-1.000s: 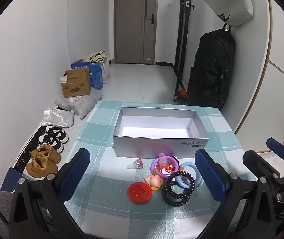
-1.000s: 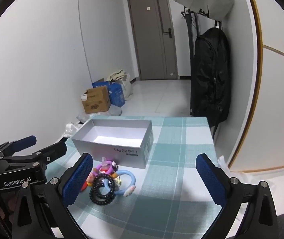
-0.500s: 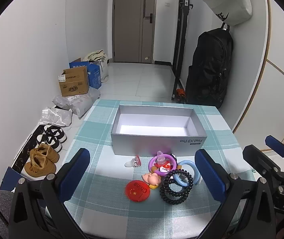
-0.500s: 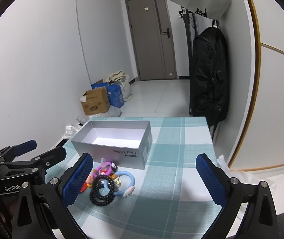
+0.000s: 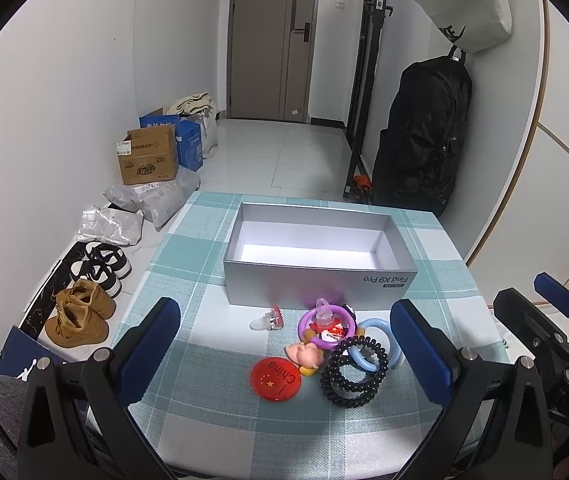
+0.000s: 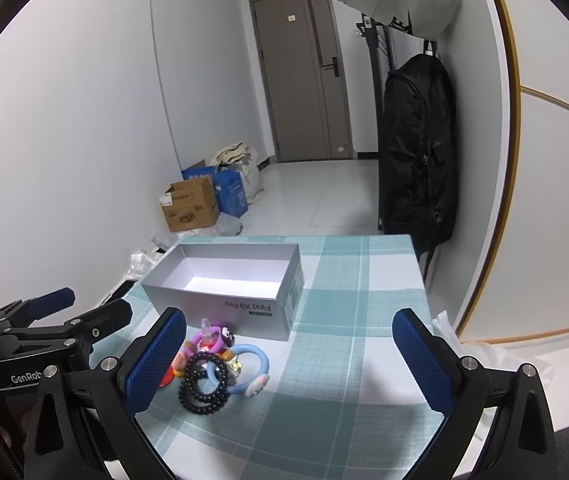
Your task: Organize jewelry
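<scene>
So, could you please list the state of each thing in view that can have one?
Left gripper: open, holding nothing.
Right gripper: open, holding nothing.
Silver box: lid off, nothing inside.
Black bead bracelet: loose on the tablecloth, overlapping the blue ring.
Door: closed.
Cardboard box: flaps open.

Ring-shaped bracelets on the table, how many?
3, clustered just in front of the silver box: a purple plastic ring nearest it, a light-blue plastic ring to its right, a black beaded bracelet nearest the camera, overlapping the blue. Others could hide underneath.
</scene>
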`<action>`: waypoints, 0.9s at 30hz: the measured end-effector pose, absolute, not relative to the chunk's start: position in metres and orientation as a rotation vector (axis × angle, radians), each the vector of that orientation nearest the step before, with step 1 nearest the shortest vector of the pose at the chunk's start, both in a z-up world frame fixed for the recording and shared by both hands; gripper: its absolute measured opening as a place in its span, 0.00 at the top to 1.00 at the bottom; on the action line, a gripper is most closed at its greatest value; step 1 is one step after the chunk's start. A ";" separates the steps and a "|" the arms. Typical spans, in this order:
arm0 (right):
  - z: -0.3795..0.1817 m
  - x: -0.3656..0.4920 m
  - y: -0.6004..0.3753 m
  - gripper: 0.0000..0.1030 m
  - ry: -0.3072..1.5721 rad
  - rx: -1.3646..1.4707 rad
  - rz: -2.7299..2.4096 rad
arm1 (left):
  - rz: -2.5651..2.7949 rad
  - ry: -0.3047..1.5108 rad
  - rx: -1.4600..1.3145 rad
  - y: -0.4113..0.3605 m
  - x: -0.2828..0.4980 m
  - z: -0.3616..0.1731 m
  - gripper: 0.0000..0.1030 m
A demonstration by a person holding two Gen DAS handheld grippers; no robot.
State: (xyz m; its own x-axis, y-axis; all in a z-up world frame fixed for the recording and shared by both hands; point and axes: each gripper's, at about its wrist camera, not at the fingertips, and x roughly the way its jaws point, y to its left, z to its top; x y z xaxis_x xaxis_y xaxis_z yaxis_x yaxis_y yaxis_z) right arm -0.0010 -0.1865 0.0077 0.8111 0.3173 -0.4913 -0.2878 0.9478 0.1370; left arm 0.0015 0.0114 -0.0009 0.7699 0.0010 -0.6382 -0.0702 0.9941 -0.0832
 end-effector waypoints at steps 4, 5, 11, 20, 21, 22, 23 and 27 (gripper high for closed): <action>0.008 -0.001 -0.187 0.00 0.532 0.063 0.324 | 0.036 0.696 -0.103 0.010 0.002 -0.002 0.01; 0.008 -0.001 -0.187 0.00 0.531 0.065 0.323 | 0.034 0.696 -0.101 0.009 0.003 -0.003 0.01; 0.009 -0.001 -0.189 0.00 0.527 0.074 0.317 | 0.027 0.698 -0.105 0.009 0.003 -0.003 0.01; 0.009 0.001 -0.190 0.00 0.526 0.079 0.318 | 0.020 0.708 -0.113 0.009 0.004 -0.004 0.01; 0.009 0.001 -0.190 0.00 0.526 0.079 0.318 | 0.020 0.710 -0.112 0.008 0.004 -0.005 0.01; 0.009 0.000 -0.190 0.00 0.526 0.079 0.316 | 0.020 0.711 -0.113 0.009 0.004 -0.004 0.01; 0.008 0.000 -0.190 0.00 0.526 0.079 0.314 | 0.020 0.713 -0.115 0.009 0.004 -0.005 0.01; 0.008 0.000 -0.191 0.00 0.527 0.088 0.313 | 0.022 0.716 -0.120 0.009 0.004 -0.005 0.01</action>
